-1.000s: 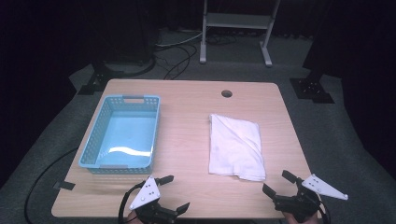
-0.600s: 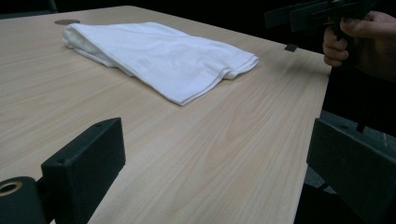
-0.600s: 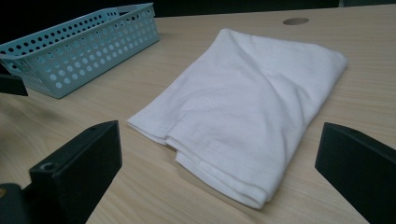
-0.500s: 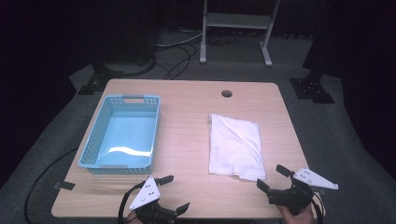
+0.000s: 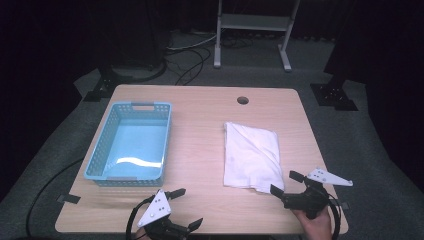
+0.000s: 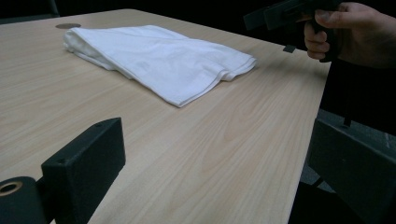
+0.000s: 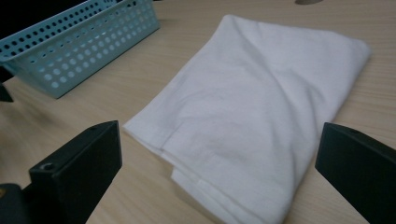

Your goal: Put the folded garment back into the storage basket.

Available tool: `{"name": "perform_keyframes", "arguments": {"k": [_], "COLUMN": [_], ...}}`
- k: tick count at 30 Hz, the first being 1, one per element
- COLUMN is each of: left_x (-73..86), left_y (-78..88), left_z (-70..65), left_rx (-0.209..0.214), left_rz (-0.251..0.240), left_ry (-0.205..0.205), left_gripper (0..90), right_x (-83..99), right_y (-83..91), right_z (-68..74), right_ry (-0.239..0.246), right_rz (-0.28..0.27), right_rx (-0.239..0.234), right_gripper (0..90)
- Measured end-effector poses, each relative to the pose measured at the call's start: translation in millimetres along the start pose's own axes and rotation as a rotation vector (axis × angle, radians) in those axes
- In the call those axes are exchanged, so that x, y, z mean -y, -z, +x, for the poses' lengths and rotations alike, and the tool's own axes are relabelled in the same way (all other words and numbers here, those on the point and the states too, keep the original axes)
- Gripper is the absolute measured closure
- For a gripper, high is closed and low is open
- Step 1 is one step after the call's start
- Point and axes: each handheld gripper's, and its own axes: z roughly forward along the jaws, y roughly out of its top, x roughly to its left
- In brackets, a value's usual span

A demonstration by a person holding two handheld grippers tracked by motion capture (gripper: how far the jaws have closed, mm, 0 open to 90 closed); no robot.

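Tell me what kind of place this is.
Probably a lab or recording studio, not a home: a bare wooden table stands on grey carpet against black drapes, with cables and a metal stand behind it.

Each gripper, the left gripper (image 5: 182, 207) at lower left of the high view and the right gripper (image 5: 286, 182) at lower right, is matte black, blocky-jawed, and topped by a grey three-cornered plate. A black cable loops from each. The left gripper view shows a small round hole in its jaw face.
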Motion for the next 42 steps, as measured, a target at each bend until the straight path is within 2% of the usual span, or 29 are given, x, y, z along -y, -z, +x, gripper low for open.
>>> {"name": "perform_keyframes", "arguments": {"k": [1, 4, 6, 10, 11, 14, 19, 23, 24, 26, 29, 33, 40, 42], "left_x": [0.1, 0.2, 0.4, 0.9, 0.8, 0.7, 1.0, 1.1, 1.1, 1.0, 0.8, 1.0, 1.0, 0.9], "left_y": [-0.1, 0.0, -0.1, -0.2, -0.1, -0.2, -1.1, 0.1, -0.1, 0.0, 0.5, 2.3, 1.0, 0.8], "left_z": [0.0, -0.2, 0.0, 1.0, 1.1, 1.0, 1.6, 2.5, 2.4, 2.2, 2.4, 5.2, 3.2, 2.8], "left_rx": [0.0, 0.0, 0.0, 0.005, 0.005, 0.005, 0.001, -0.002, -0.002, 0.001, 0.008, 0.009, 0.007, 0.006], "left_rz": [0.001, 0.001, 0.001, 0.001, -0.001, -0.002, 0.005, 0.0, 0.0, 0.0, -0.007, -0.025, -0.016, -0.015], "left_ry": [0.001, 0.001, 0.003, 0.009, 0.008, 0.008, 0.006, 0.012, 0.011, 0.011, 0.02, 0.043, 0.023, 0.018], "left_gripper": [4.1, 4.1, 4.1, 4.1, 4.1, 4.1, 4.1, 4.2, 4.2, 4.2, 4.1, 4.1, 4.1, 4.1], "right_x": [-0.8, -4.0, -6.9, -12.6, -16.8, -23.0, -32.0, -41.2, -45.1, -47.5, -50.9, -55.3, -67.9, -72.2], "right_y": [-2.0, -4.5, -6.3, -12.3, -17.5, -24.8, -32.2, -39.0, -43.9, -47.9, -52.8, -58.1, -61.5, -63.1], "right_z": [-2.4, -6.9, -8.0, -8.5, -8.1, -8.3, -11.2, -14.7, -15.7, -15.4, -13.8, -14.3, -15.9, -15.7], "right_ry": [-0.017, -0.055, -0.061, -0.054, -0.044, -0.029, -0.037, -0.028, -0.028, -0.02, 0.001, 0.002, 0.001, 0.014], "right_rz": [-0.013, -0.009, -0.007, 0.02, 0.043, 0.069, 0.101, 0.112, 0.131, 0.151, 0.162, 0.178, 0.185, 0.199], "right_rx": [0.021, 0.015, 0.018, -0.004, -0.017, -0.027, -0.03, -0.013, 0.01, -0.001, 0.013, 0.012, 0.01, 0.011], "right_gripper": [0.5, 0.5, 0.4, 0.4, 0.4, 0.5, 0.5, 0.5, 0.5, 0.4, 0.5, 0.5, 0.5, 0.4]}}
